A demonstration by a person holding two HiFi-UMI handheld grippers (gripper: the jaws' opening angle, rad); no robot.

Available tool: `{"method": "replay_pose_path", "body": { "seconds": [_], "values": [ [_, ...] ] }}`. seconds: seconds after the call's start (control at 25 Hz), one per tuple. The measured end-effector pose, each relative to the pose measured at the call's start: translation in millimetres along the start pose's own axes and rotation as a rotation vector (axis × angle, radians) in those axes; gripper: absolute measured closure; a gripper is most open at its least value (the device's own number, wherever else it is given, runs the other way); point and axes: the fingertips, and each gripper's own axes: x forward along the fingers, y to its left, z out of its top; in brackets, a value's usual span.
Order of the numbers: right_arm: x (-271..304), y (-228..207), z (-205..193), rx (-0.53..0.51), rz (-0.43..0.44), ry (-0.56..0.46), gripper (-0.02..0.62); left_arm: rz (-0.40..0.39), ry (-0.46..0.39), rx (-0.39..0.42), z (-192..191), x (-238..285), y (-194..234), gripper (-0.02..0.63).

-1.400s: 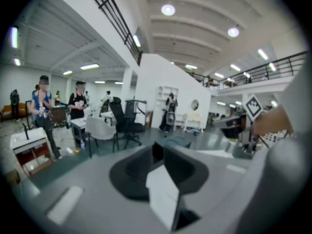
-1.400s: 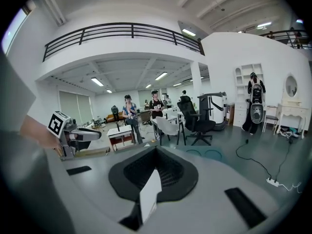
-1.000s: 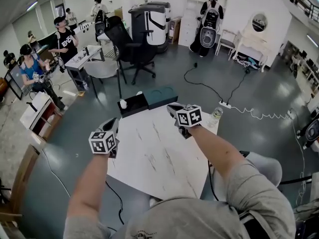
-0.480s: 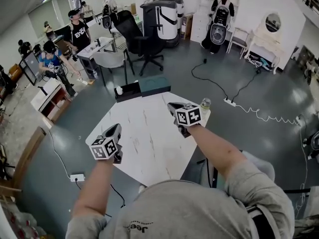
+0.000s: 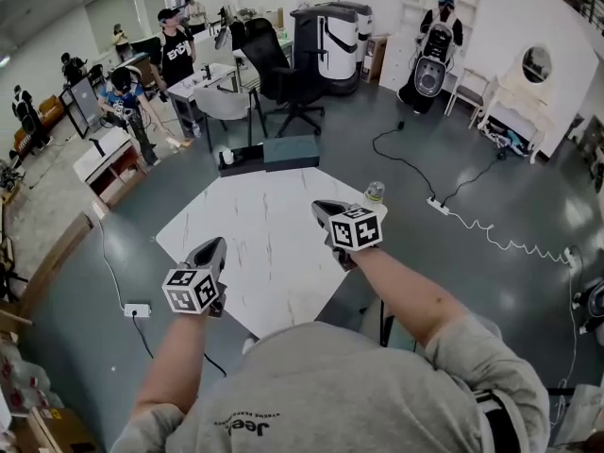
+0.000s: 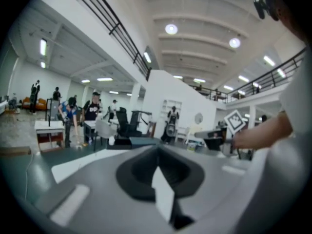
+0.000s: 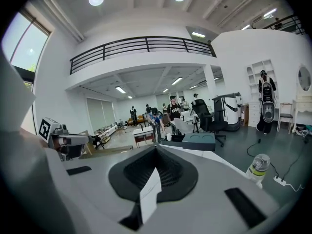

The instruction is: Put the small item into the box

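2 grippers are held over the near side of the white table. The left gripper is held by the table's near left edge. The right gripper is held over the right part. In each gripper view the jaws are seen pressed together, and nothing is held in them.

The box is set at the far edge of the table, well apart from both grippers. It is seen as 2 parts side by side: a black part on the left and a dark grey-green part on the right. The small white item is seen at the left end of the black part. Whether it lies inside that part or just on it cannot be told.

A clear bottle is stood at the table's right corner, near the right gripper. A black chair and some people are seen on the grey floor behind the table.
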Motion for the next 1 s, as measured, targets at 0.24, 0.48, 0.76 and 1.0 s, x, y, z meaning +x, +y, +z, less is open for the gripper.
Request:
{"method": "replay_pose_path", "body": {
  "seconds": [0.24, 0.48, 0.76, 1.0],
  "values": [
    [-30.4, 18.9, -17.8, -0.017, 0.022, 0.014, 0.588, -0.015, -0.007, 0.036, 4.7, -25.7, -26.4, 0.6],
    [-35.1, 51.6, -43.3, -0.003, 0.022, 0.042, 0.588, -0.073, 0.004, 0.021, -1.4, -50.6, -18.8, 0.6],
    [-28.7, 84.9, -46.1, 0.0, 0.007, 0.03, 0.588, -0.153, 0.021, 0.037, -1.0, -67.9, 6.2, 0.6],
    [-28.3, 97.8, -33.7, 0.021, -0.005, -0.009, 0.588, -0.178, -0.004, 0.056, 10.4, -78.6, 25.7, 0.6]
  ]
}}
